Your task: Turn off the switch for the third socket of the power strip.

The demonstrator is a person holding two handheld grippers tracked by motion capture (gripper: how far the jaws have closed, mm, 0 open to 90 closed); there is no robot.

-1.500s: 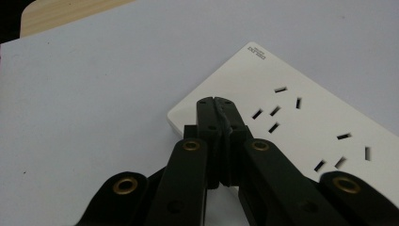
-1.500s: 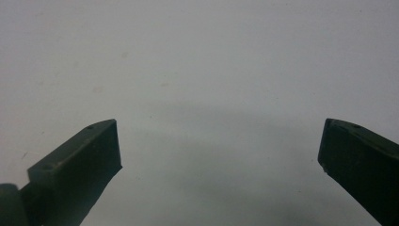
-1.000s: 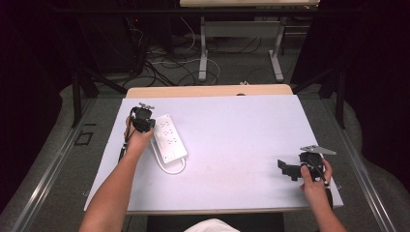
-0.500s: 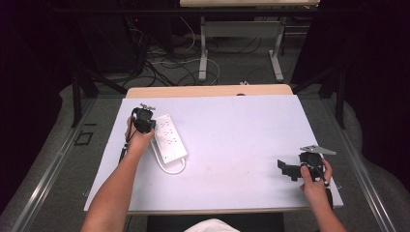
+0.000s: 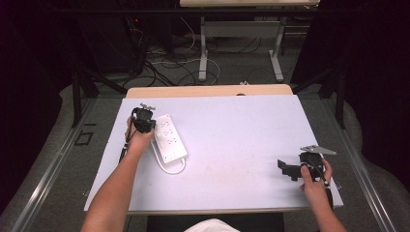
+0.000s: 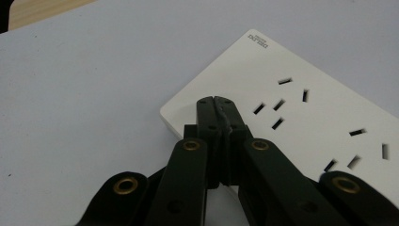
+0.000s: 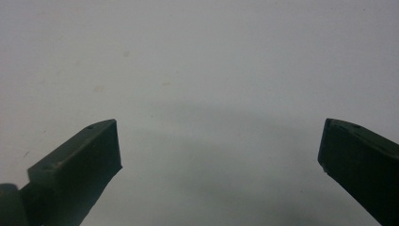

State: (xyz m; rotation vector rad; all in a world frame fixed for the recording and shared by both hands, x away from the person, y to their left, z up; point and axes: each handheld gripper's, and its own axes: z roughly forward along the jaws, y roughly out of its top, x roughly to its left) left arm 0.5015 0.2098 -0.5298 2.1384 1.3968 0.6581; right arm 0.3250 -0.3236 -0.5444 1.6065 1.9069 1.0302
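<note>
- The white power strip [image 5: 169, 138] lies flat on the pale table [image 5: 241, 145], toward the table's 9 o'clock side, its long axis running from about 11 o'clock to 5 o'clock in the high view.
- Its white cord [image 5: 171, 166] loops out from the near end of the strip, at about 6 o'clock from the strip's middle.
- The left gripper [image 5: 143, 119] sits at the strip's 10 o'clock corner, held by the person's left hand [image 5: 139, 140].
- In the left gripper view its jaws are pressed together with nothing between them, the tips over the short edge of the power strip [image 6: 301, 122]; whether they touch the casing cannot be told.
- Socket slots show on the strip's face at 3 o'clock from the tips, and a small printed brand mark [image 6: 258, 39] at 1 o'clock.
- The right gripper [image 5: 289, 169] is well apart from the strip, near the table's 4 o'clock corner, held in the right hand [image 5: 314, 181].
- Its jaws stand wide apart over bare table [image 7: 211, 94], holding nothing.
</note>
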